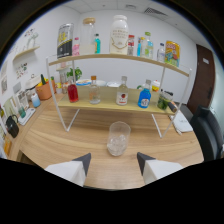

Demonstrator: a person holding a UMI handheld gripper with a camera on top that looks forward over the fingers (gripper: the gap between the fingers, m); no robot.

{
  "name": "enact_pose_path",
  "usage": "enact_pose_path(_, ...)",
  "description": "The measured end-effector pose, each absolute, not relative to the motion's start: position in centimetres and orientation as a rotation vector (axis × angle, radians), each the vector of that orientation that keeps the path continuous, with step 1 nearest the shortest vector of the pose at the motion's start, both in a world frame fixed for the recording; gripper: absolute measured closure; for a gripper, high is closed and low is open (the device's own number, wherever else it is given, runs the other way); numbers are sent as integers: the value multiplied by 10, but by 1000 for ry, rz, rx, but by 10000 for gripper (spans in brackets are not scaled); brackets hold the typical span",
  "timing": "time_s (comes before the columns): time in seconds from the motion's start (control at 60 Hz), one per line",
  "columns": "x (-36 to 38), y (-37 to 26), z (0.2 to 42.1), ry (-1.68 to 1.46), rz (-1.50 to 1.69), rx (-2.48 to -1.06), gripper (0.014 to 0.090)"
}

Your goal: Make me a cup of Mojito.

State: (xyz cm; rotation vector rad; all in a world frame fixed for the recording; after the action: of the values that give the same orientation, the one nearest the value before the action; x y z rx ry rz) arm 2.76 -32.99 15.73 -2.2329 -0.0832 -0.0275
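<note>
A clear glass cup (118,138) with ice in its bottom stands on the wooden table (60,140), just ahead of my fingers and about midway between them. My gripper (114,162) is open, with nothing held between the fingertips. Beyond the cup a two-tier wire-and-wood shelf (115,106) carries bottles: a red liquid bottle (73,92), a clear bottle with an orange cap (93,90), a clear bottle with a red label (122,93), a blue bottle (144,97) and a dark green bottle (162,102).
The shelf's upper tier (120,56) holds tall jars, a large white container (119,35) and several small bottles. An orange pot (44,90) stands at the left by the wall. A dark chair (209,131) sits to the right of the table.
</note>
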Motion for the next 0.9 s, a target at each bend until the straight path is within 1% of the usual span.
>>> enact_pose_path(0.333, 31, -342, 159, -77, -16, -2232, 185)
enact_pose_path(0.583, 74, -361, 154, -87, -33, -2249, 185)
enact_pose_path(0.75, 117, -355, 174, -87, -47, -2229, 183)
enact_pose_path(0.9, 155, -323, 200, -99, -66, -2179, 182)
